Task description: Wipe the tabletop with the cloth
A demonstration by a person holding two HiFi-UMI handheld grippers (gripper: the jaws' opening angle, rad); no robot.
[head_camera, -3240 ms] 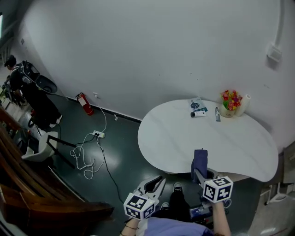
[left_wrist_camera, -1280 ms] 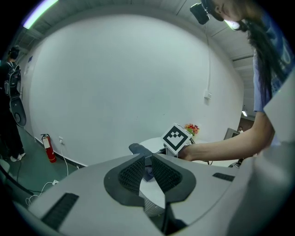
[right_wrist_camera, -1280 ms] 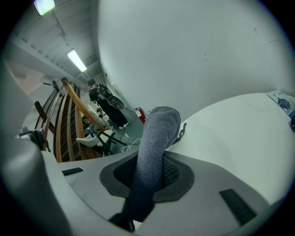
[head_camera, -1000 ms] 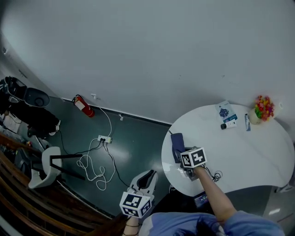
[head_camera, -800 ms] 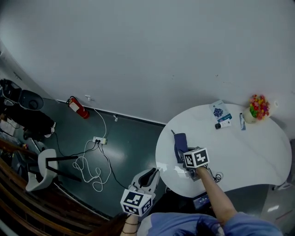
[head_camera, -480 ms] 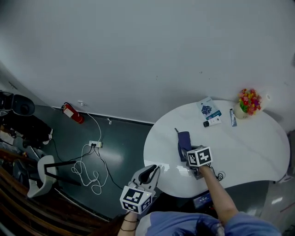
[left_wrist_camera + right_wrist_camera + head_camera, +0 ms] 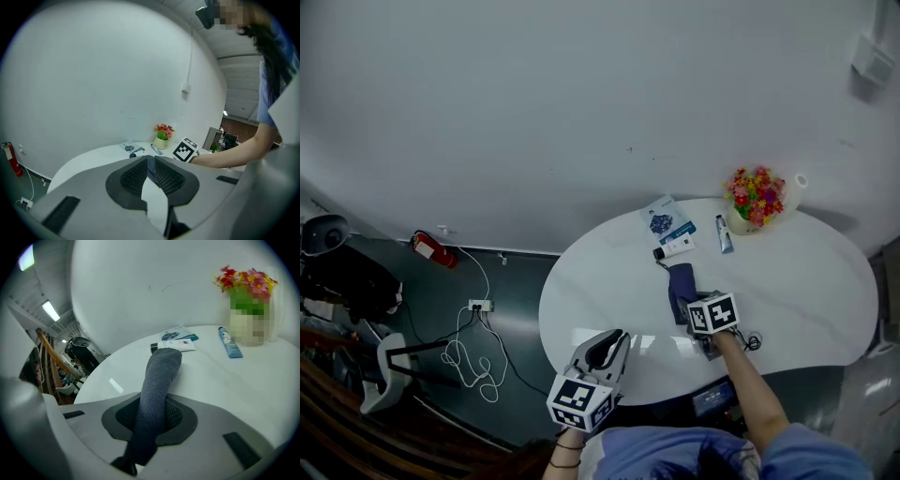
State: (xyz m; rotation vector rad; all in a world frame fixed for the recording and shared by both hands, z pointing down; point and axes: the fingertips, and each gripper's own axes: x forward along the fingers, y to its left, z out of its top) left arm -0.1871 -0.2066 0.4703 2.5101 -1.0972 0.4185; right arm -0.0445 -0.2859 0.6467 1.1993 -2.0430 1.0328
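Note:
A dark blue-grey cloth (image 7: pixel 681 287) (image 7: pixel 155 390) lies stretched on the white tabletop (image 7: pixel 609 291), its near end pinched in my right gripper (image 7: pixel 694 317) (image 7: pixel 151 420), which is shut on it. The far end of the cloth rests flat on the table in the right gripper view. My left gripper (image 7: pixel 602 350) (image 7: pixel 150 171) hovers at the table's near left edge, its jaws closed together with nothing between them. The right gripper's marker cube (image 7: pixel 185 149) shows in the left gripper view.
At the back of the table are a flower pot (image 7: pixel 753 199) (image 7: pixel 248 305), a small tube (image 7: pixel 724 234) (image 7: pixel 229 343), a booklet (image 7: pixel 664 221) and a white tube (image 7: pixel 675 247). A cable (image 7: pixel 750 341) lies by the right gripper. On the floor are a fire extinguisher (image 7: pixel 429 249) and power cords (image 7: pixel 469 347).
The head view has swung left, so the table sits more centred. My right gripper has drawn the cloth rightward across the tabletop. The left gripper stays low at the near edge.

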